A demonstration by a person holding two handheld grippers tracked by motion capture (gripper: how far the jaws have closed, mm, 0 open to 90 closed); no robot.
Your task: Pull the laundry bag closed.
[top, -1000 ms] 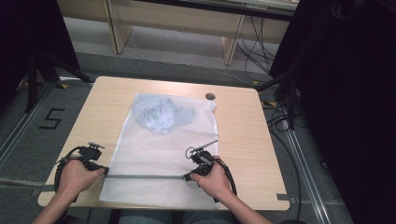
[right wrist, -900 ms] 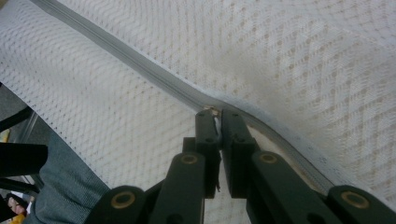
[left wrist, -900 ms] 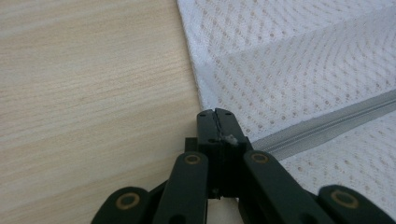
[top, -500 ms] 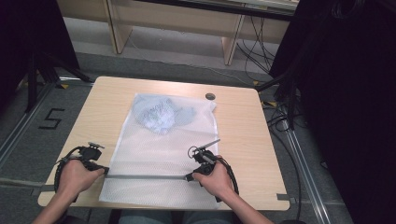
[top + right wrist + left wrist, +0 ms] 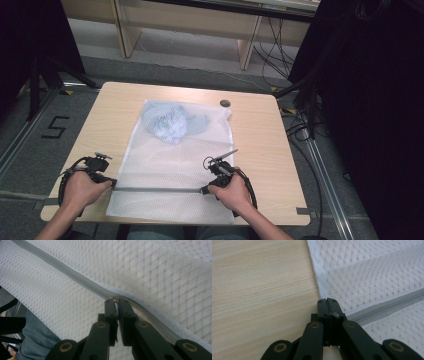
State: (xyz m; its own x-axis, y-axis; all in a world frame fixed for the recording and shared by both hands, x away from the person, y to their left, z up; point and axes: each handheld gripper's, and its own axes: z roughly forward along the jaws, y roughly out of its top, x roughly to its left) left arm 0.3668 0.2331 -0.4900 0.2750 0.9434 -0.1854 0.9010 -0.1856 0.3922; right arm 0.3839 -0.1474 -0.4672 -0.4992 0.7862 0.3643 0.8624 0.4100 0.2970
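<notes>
Overhead, a white mesh laundry bag [image 5: 170, 170] lies flat along the middle of the wooden table [image 5: 260, 135], with a bluish garment [image 5: 170, 122] bunched inside its far end. A grey zipper [image 5: 157, 189] crosses the bag's near part from left to right. The left gripper [image 5: 111, 182] sits at the zipper's left end, the right gripper [image 5: 204, 190] near its right end.

Next, the left gripper view: the jaws are pressed together on the bag's edge [image 5: 332, 315] where the zipper [image 5: 387, 306] ends.

Finally, the right gripper view: the jaws pinch what looks like the zipper pull [image 5: 114, 300]; the teeth to the left [image 5: 62, 271] look closed, while the stretch behind the jaws gapes. Zipping seems nearly done, with a short run left.
</notes>
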